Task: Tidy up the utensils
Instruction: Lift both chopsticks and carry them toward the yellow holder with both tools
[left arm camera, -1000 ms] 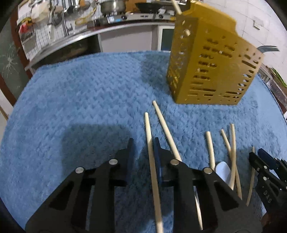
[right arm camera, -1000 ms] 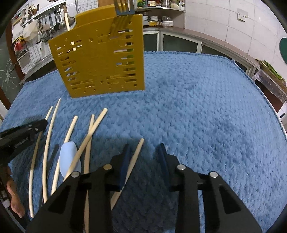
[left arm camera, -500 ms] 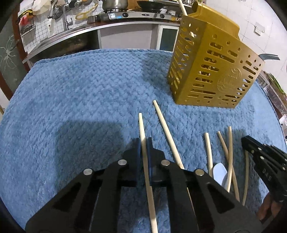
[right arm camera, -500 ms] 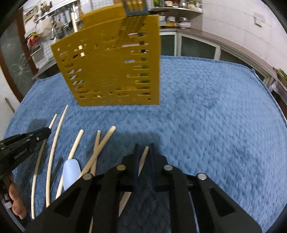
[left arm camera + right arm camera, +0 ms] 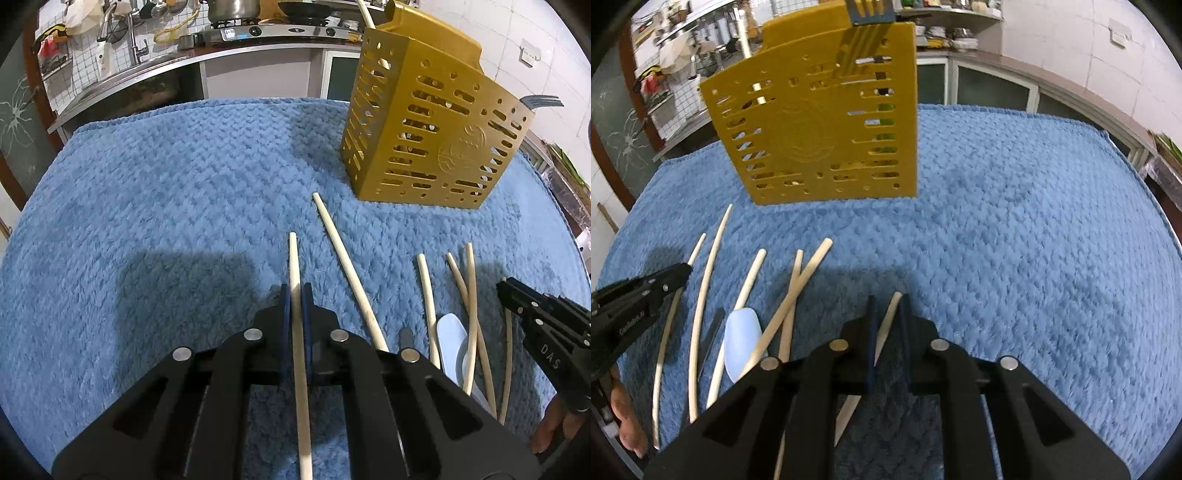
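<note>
Both grippers clamped on 1 chopstick each; holder stands beyond.

The left gripper (image 5: 294, 301) is closed on a chopstick (image 5: 293, 258) lying on the blue mat (image 5: 166, 221). The right gripper (image 5: 888, 312) pinches another chopstick (image 5: 891, 312) that crosses its pads at a slant. Gripping near 1 end probably leaves length free for dropping into the yellow utensil holder (image 5: 820, 129). 5 loose chopsticks and a pale spoon (image 5: 740, 341) lie between the grippers. The right gripper's side reads "DAS".
</note>
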Tool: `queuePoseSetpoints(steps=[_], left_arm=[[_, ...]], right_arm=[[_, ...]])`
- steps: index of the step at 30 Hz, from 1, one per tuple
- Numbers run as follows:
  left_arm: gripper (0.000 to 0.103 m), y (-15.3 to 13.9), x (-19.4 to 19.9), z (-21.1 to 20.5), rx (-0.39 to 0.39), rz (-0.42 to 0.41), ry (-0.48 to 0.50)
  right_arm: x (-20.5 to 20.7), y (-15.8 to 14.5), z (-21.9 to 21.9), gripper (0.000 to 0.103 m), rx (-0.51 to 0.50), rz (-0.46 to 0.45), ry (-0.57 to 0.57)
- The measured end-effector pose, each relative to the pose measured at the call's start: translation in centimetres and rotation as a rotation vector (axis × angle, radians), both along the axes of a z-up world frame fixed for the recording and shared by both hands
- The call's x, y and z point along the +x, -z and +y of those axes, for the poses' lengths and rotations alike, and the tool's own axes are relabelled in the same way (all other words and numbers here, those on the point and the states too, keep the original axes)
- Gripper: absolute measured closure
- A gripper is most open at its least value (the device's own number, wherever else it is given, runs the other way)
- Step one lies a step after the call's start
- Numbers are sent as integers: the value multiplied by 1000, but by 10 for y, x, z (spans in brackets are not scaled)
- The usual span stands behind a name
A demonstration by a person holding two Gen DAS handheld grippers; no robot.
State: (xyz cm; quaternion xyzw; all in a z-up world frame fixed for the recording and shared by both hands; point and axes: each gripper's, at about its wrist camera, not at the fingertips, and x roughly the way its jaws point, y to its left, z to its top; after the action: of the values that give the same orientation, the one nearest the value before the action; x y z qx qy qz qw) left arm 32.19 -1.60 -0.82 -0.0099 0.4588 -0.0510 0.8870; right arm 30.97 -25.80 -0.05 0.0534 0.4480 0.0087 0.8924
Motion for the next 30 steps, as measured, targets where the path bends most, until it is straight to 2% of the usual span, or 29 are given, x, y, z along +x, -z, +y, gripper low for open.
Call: queuePoseSetpoints(steps=[5,9,15,19,23,30], left_arm=[[99,-6,-1,4,-27,-7,-10],[99,-22,-10,9,-43,-56,-11],[99,-44,-18,22,-117,-92,-24],[99,-63,-26,23,-141,-139,-10],[99,-77,-33,22,-161,-166,2],[99,-91,-44,18,-173,-202,23]], right_arm=[[4,-2,0,93,17,-14,-10],[-8,-19,-8,93,61,-95,-36],[-22,-50,-18,96,104,-208,-47],[-34,-74,-23,98,103,-289,-55],[-36,-90,-27,98,91,-317,-72],[-45,-101,-35,98,102,-372,-63]])
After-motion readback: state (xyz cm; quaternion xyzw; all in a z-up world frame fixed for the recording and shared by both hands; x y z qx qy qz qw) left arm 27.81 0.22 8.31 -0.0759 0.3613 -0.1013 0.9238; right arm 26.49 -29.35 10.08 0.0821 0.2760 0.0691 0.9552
